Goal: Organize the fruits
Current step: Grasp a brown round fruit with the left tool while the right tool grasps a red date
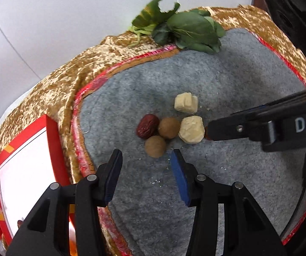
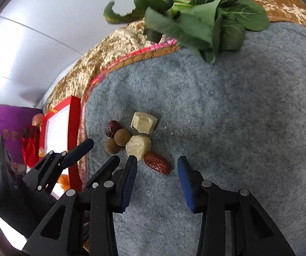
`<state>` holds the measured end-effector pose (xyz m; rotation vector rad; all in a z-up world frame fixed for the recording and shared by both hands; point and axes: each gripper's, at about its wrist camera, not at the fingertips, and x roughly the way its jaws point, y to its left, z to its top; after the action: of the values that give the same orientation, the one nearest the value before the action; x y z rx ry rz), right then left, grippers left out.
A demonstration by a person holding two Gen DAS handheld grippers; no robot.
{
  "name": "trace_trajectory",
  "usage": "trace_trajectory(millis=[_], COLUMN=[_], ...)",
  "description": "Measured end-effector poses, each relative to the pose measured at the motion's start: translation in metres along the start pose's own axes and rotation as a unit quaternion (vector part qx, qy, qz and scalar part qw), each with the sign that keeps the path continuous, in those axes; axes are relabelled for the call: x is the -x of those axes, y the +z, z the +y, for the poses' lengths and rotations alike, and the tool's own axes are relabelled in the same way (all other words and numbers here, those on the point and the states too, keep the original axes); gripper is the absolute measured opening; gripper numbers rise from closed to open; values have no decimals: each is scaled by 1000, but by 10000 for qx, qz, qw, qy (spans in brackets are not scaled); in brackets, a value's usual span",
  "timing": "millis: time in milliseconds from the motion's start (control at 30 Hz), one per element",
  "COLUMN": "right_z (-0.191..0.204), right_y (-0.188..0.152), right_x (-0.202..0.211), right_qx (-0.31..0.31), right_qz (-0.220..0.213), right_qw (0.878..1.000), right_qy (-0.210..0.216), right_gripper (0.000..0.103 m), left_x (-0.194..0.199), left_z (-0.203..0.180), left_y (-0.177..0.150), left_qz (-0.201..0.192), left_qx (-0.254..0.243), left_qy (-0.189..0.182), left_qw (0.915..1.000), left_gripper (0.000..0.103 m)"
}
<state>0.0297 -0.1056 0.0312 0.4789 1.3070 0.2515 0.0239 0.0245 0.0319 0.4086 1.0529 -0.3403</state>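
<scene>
On the grey mat (image 1: 217, 170) lies a small cluster: a red date (image 1: 147, 126), two brown longans (image 1: 169, 127) (image 1: 155, 146) and two pale chunks (image 1: 186, 102) (image 1: 191, 129). My left gripper (image 1: 146, 155) is open, just short of the nearer longan. My right gripper (image 2: 157, 163) is open around a second red date (image 2: 157, 162), which lies on the mat between its fingers beside a pale chunk (image 2: 138, 146). The right gripper's fingers (image 1: 238, 128) also show side-on in the left wrist view, and the left gripper (image 2: 101, 153) shows in the right wrist view.
A bunch of green leaves (image 1: 187, 29) lies at the mat's far edge. A red-rimmed white tray (image 1: 25, 166) sits to the left on the gold cloth (image 1: 52, 93), with something orange (image 2: 64, 180) at its near end. A white wall stands behind.
</scene>
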Motion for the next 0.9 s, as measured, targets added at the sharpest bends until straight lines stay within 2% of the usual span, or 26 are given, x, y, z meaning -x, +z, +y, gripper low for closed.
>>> trace_trajectory(millis=[333,433,533,600,800,900], right_z=[10,15,22,27,35,30], right_y=[2,3,1,-1,-1,1], right_x=[-13,-17,-19,-23,-27,-22], right_qx=[136,255,387,465,549,422], right_qz=[-51,-39,-45,47,100,120], right_qw=[9997,9991,9982,9979,9971,9983], right_qy=[-213,-340,-445,-444,-509,-373], right_gripper=[40,35,28,16,16,16], left_x=[-6,-11,-16,-17,-18,-15], left_z=[5,4,1,0,-3,-4], left_y=[4,5,5,5,6,3], left_qz=[-43,-1,30,-9,-2,0], left_qx=[211,195,143,135,103,33], left_qy=[-280,-352,-433,-451,-556,-577], left_qw=[9994,9992,9990,9989,9984,9983], left_gripper=[46,46,36,33,19,19])
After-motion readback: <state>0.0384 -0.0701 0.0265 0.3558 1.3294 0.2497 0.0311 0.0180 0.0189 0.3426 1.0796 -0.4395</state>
